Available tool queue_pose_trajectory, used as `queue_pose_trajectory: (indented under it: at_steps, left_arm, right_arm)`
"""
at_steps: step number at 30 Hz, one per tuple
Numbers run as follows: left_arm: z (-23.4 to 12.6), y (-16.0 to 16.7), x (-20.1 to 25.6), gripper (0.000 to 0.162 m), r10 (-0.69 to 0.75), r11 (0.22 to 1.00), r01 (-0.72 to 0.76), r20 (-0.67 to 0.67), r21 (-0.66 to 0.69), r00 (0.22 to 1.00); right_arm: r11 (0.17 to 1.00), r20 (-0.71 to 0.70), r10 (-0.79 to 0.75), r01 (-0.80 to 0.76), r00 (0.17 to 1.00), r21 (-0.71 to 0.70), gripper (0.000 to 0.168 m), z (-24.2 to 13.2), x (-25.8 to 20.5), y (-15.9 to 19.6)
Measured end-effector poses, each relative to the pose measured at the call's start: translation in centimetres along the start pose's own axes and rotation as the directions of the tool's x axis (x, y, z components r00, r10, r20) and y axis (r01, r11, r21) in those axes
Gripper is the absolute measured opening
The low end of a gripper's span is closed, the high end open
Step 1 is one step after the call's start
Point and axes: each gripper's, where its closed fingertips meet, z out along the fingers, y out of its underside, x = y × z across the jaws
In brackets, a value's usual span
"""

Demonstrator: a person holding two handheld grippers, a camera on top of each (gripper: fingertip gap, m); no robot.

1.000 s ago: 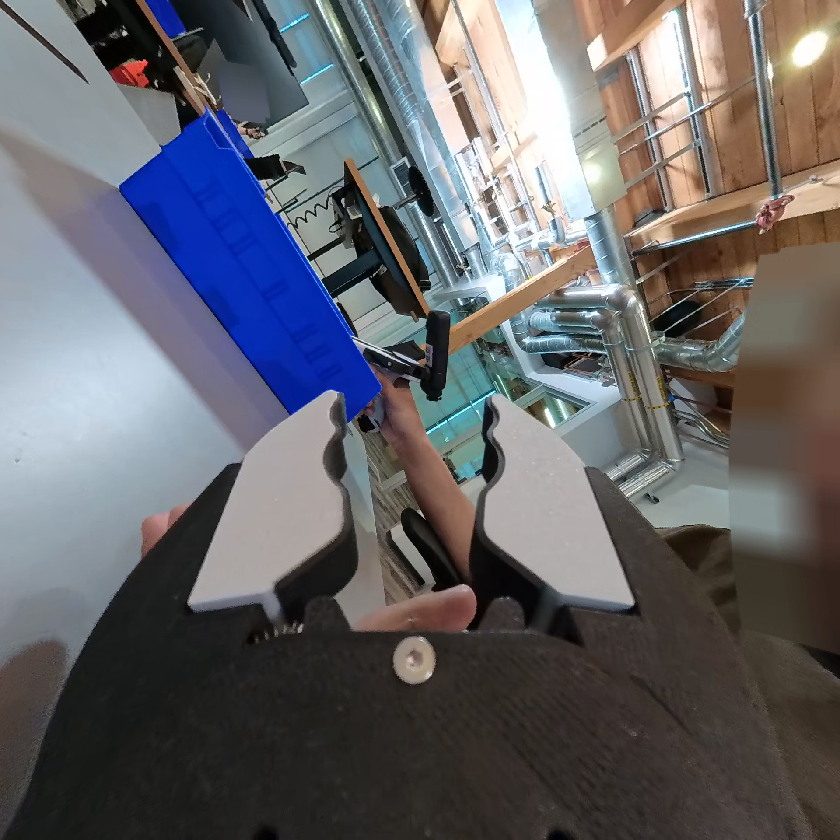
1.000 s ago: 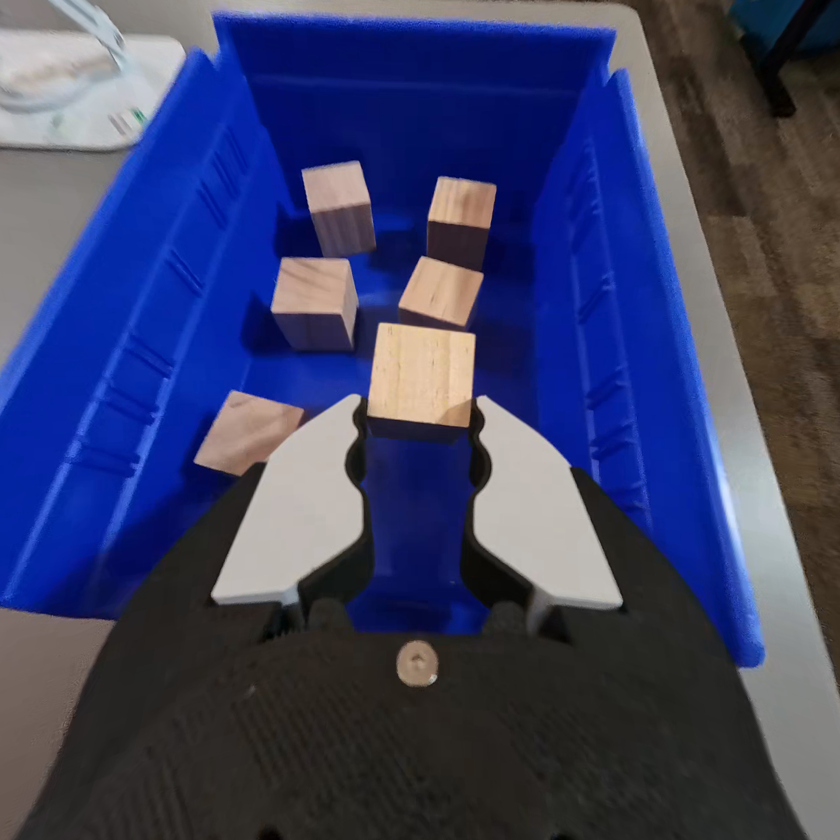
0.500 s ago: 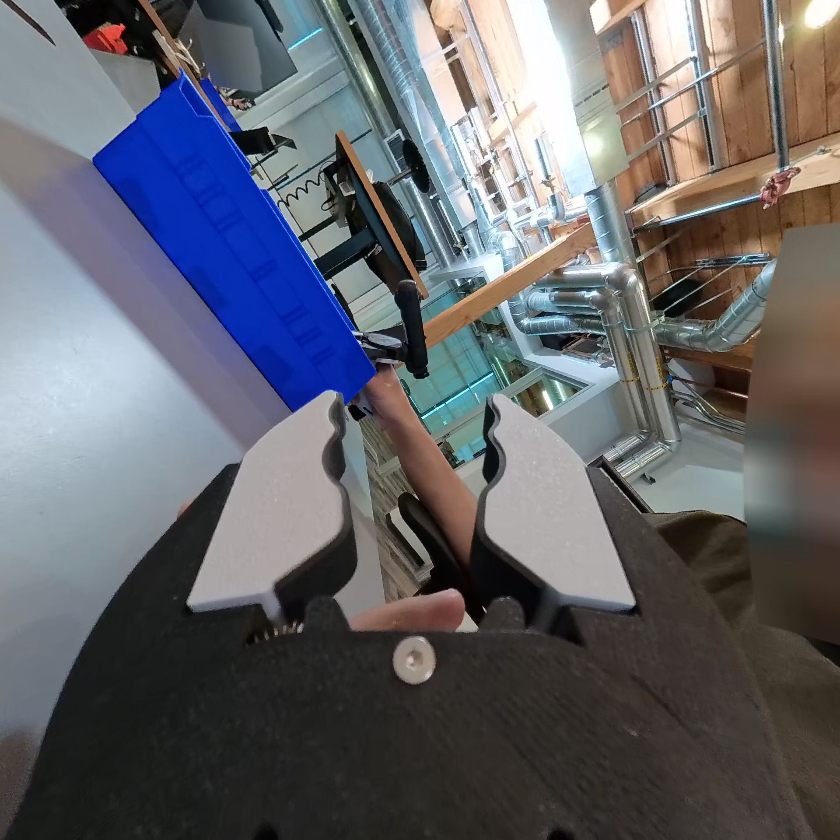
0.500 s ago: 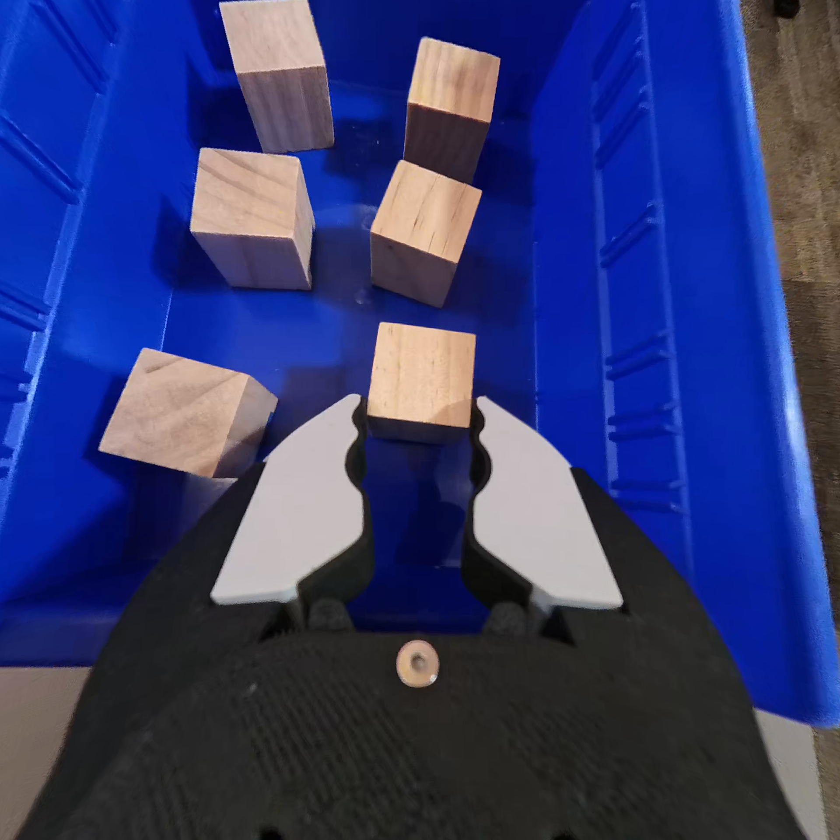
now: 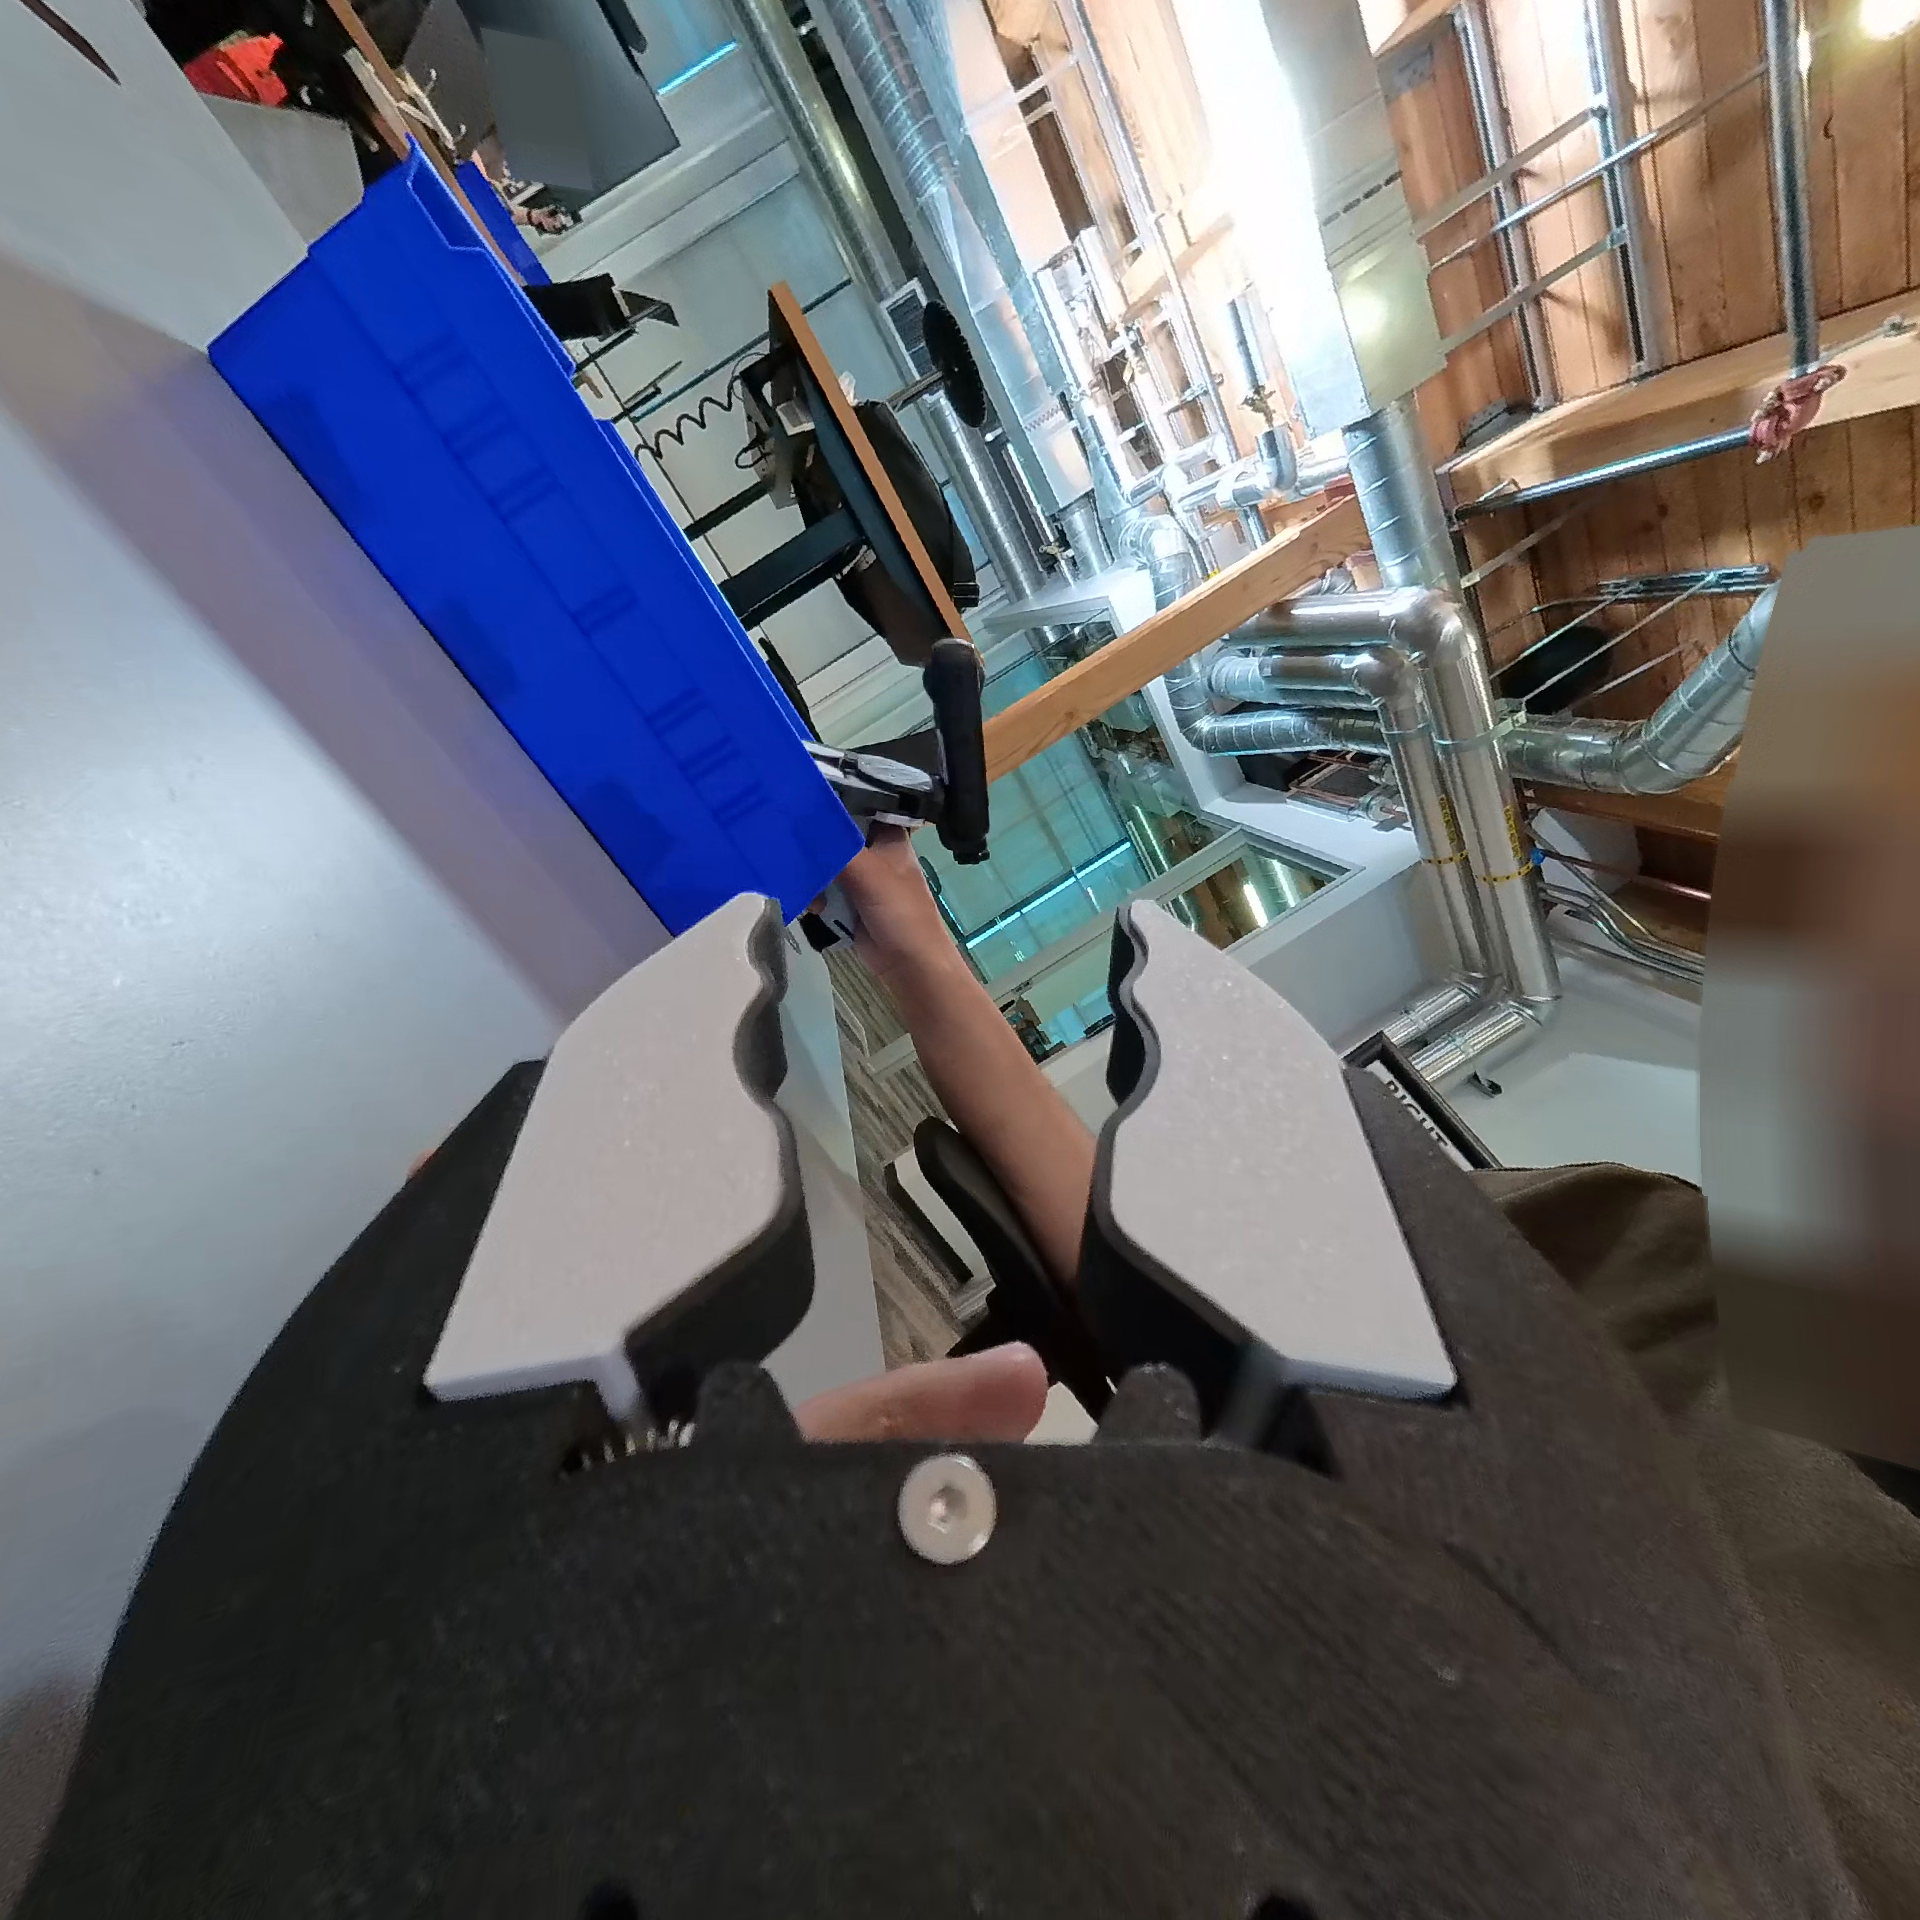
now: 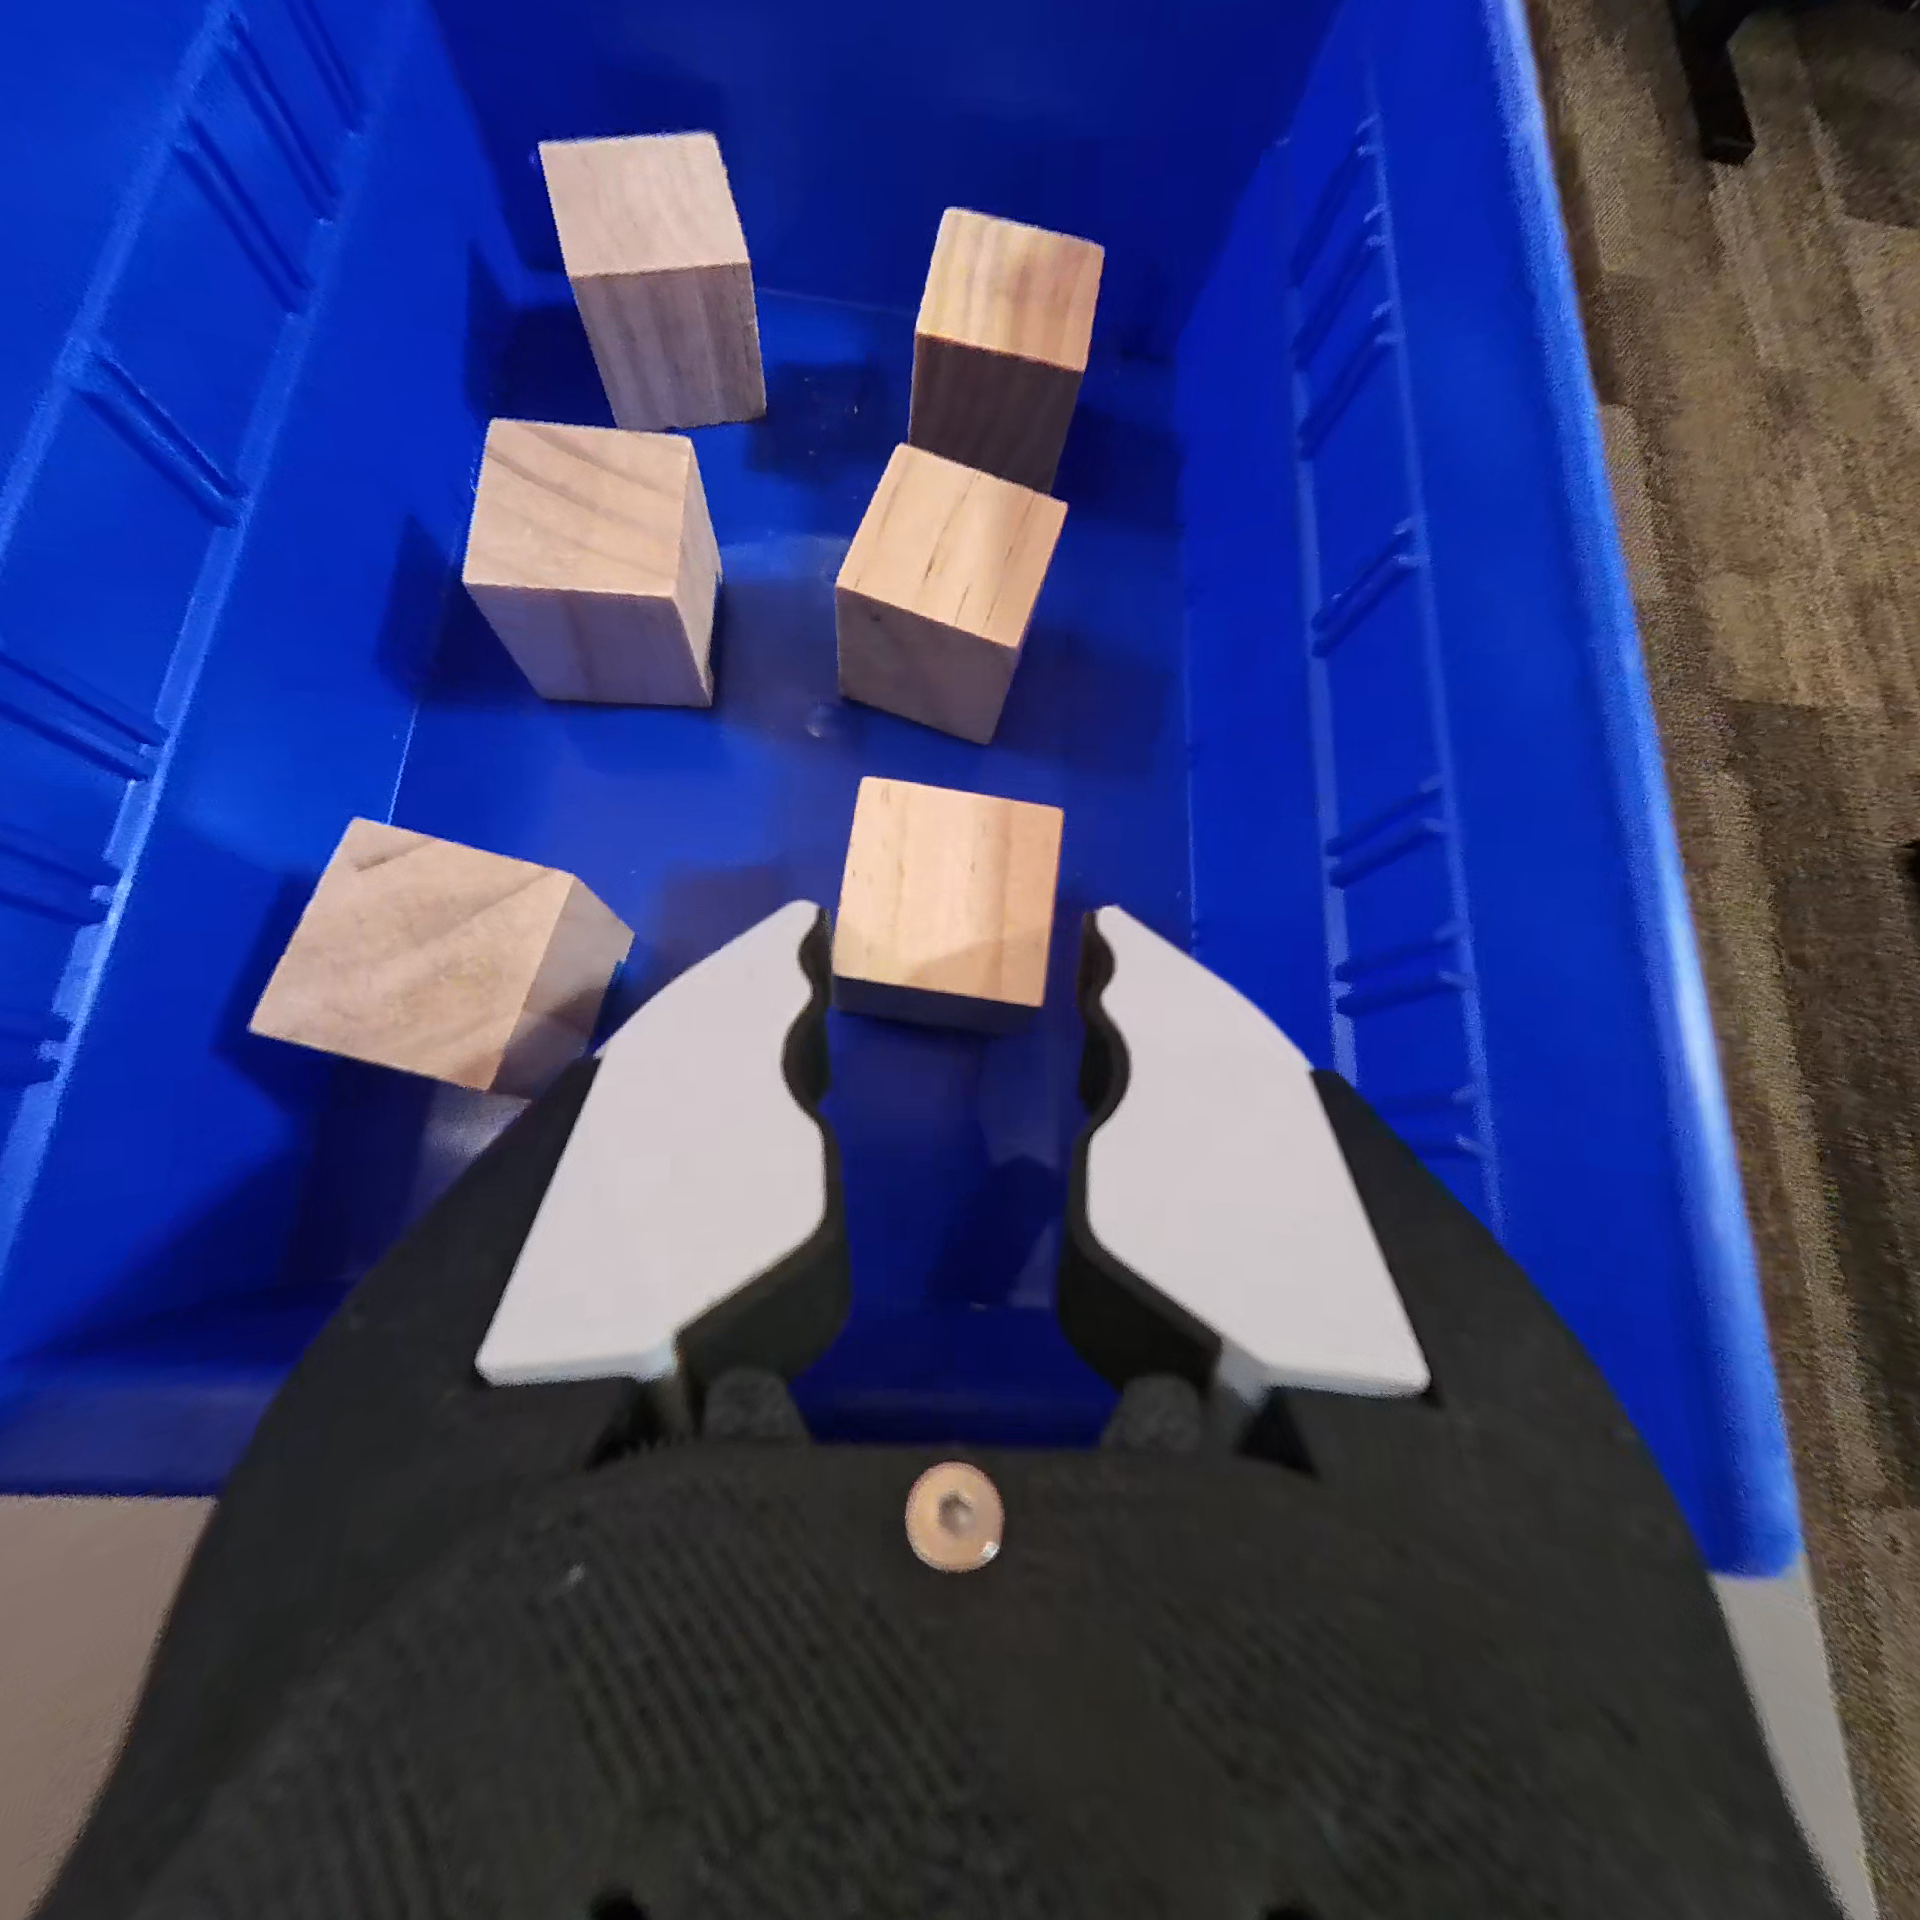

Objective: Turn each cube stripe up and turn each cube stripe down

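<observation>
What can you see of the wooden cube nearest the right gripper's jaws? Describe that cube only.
The cube is pale, light-grained wood with crisp edges and a plain top face; no stripe shows. It sits flat on the floor of the blue bin, nearest the camera in the right-hand column. The right gripper has its jaws open on either side of it, with a small gap on the right side, so nothing seems to clamp it.

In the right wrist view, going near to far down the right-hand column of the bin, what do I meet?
Right tool, open → nearest wooden cube between its tips → middle cube, turned at a slight angle → far cube with a darker front face → back of the blue bin.
</observation>
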Motion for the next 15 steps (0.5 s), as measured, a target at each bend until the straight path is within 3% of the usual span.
queue_pose_trajectory:
  at_steps: [15]
  left_arm:
    - [0.1, 0.3, -0.1, 0.058, -0.006, 1.0, 0.006, 0.002, -0.007, 1.0]
  right_arm:
    - [0.981, -0.019, -0.006, 0.009, 1.0, 0.195, 0.036, -2.1, 0.5, -2.7]
